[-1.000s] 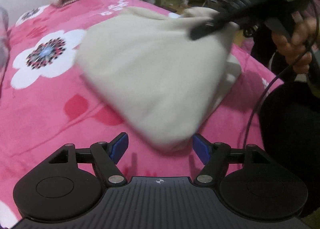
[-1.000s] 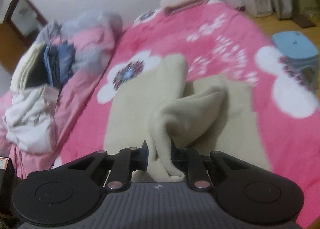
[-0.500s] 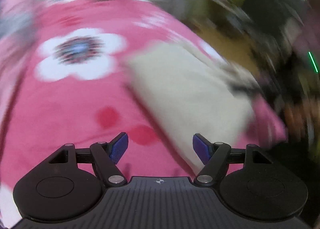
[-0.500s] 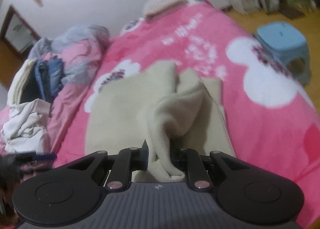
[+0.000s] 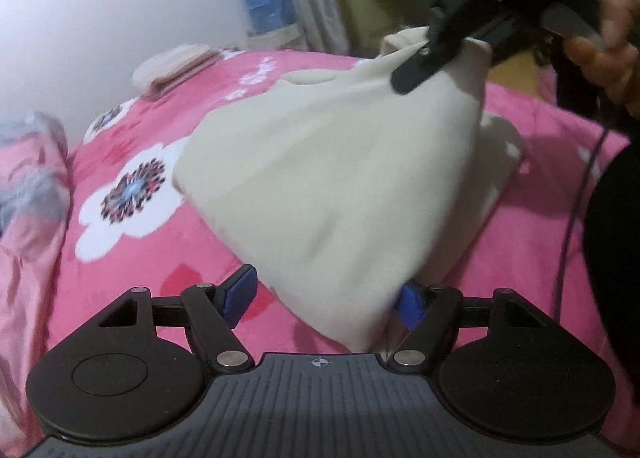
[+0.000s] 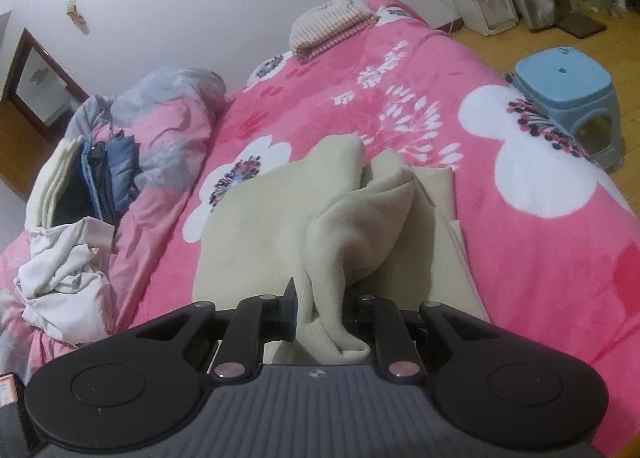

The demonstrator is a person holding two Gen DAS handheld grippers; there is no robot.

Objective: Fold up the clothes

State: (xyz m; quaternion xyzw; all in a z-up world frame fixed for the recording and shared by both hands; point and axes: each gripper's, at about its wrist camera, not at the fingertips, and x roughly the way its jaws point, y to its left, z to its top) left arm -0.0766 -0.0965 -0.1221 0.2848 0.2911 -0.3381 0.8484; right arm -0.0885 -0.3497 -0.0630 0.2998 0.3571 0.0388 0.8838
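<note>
Folding is partly done: the cream garment [image 6: 280, 226] lies half-flattened on the pink bedspread [image 6: 520, 258], one bunched end lifted in the clamped right gripper [image 6: 326, 310], while the left gripper [image 5: 326, 298] stands open around its near corner, ungripped.

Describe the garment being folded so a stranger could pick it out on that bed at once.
Start at the pink fleece bedspread with white flowers; near its middle lies a plain cream knit garment, one bunched part lifted by the right tongs. Unlike the checked folded blanket at the far end and the crumpled white cloth beside the quilt, it is unpatterned and mostly spread flat.
</note>
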